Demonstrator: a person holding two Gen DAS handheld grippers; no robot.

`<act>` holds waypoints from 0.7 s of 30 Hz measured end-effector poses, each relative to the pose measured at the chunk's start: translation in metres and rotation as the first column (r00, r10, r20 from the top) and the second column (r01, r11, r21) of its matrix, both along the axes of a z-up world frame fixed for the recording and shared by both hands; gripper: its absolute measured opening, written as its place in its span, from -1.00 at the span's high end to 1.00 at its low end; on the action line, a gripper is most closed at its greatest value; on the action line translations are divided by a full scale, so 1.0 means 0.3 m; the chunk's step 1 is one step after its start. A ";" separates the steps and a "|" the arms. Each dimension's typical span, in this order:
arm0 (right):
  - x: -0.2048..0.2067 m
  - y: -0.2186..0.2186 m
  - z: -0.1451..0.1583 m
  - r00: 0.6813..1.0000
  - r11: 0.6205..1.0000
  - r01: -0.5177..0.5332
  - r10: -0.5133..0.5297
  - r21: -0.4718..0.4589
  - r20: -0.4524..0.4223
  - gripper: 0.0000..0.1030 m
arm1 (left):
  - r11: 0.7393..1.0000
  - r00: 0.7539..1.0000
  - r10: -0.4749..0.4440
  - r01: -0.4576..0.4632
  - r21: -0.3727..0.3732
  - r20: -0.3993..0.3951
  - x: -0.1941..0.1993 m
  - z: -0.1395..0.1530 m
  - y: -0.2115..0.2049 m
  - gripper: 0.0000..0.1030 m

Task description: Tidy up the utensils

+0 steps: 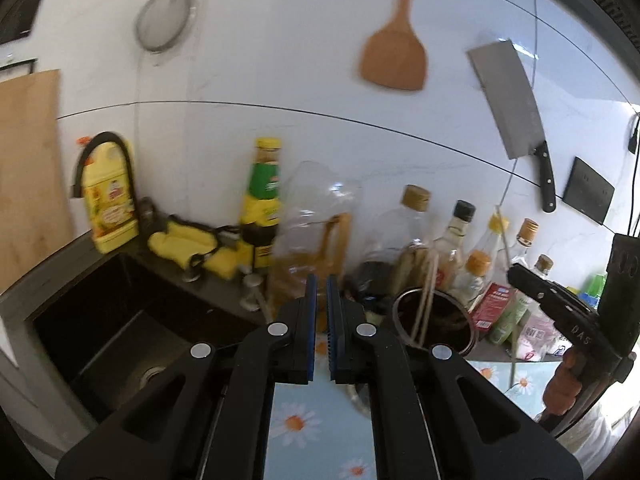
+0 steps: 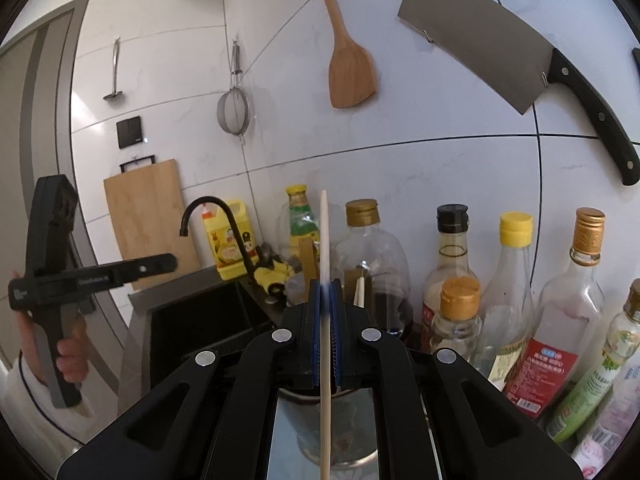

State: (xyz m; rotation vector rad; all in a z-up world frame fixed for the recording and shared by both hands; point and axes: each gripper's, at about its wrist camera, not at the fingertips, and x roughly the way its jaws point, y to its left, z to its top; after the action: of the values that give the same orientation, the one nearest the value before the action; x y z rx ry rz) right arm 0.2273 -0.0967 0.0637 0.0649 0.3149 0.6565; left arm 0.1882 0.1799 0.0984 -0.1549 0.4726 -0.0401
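The right gripper (image 2: pixel 327 312) has its jaws clamped on an upright chopstick (image 2: pixel 325 240) above the metal holder (image 1: pixel 434 320) on the tabletop; the left gripper (image 1: pixel 322 308) is closed, empty.

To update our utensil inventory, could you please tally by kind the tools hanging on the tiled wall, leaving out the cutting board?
Small metal ladle: 1
Mesh strainer: 1
Wooden spatula: 1
Cleaver: 1
Total: 4
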 end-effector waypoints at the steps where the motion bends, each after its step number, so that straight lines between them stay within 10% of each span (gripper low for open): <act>1: -0.007 0.001 0.000 1.000 1.000 0.000 0.000 -0.002 -0.001 0.90 | 1.000 1.000 0.016 -0.016 0.008 -0.003 -0.014 0.000 0.013 0.90; 13: -0.111 0.033 0.015 1.000 1.000 0.005 -0.005 -0.031 0.011 0.91 | 0.997 0.988 0.036 -0.025 0.069 -0.152 -0.102 -0.109 0.096 0.21; 21: -0.166 0.023 -0.017 0.998 0.996 0.057 -0.057 -0.072 -0.002 0.91 | 0.978 0.916 -0.091 0.155 0.137 -0.391 -0.053 -0.367 0.010 0.10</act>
State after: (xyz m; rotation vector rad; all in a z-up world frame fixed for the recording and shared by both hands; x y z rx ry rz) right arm 0.1775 -0.0897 0.0585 0.0064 0.3392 0.5884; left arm 0.1721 0.1829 -0.0117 0.0342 0.8750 -0.0952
